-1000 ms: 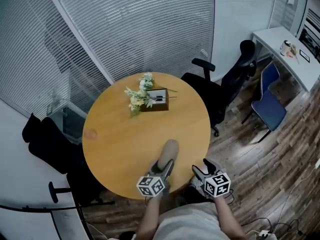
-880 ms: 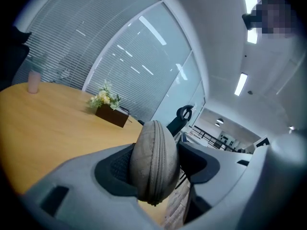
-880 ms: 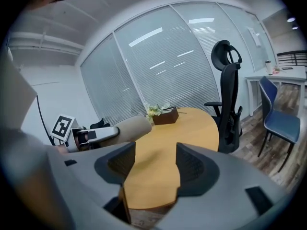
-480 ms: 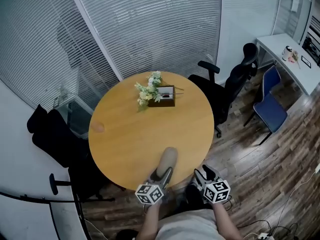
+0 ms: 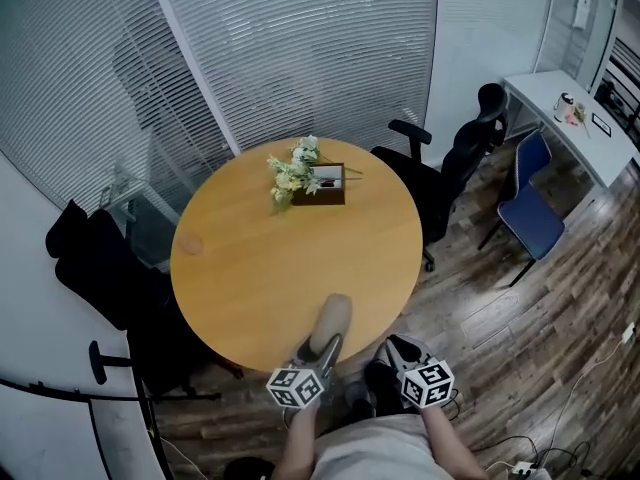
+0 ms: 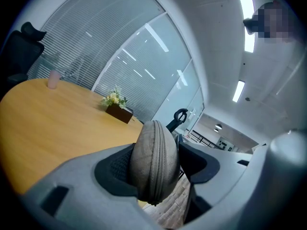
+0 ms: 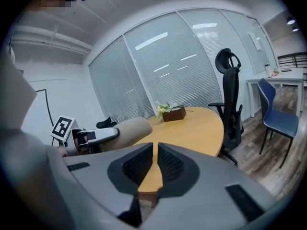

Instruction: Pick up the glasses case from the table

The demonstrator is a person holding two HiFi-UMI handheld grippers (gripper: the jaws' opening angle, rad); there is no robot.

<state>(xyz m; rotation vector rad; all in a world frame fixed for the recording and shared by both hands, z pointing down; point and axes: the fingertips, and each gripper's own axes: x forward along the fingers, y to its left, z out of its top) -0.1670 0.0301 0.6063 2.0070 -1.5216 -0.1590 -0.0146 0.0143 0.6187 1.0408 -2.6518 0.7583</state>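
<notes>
Table by blinds — left gripper clamps glasses case, right gripper just closed empty.

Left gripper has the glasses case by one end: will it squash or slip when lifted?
The glasses case holds its domed shape between the pads of the left gripper, so it's probably fairly stiff. Its felt-like cover should resist slipping. Held by one end, it might pivot.
</notes>
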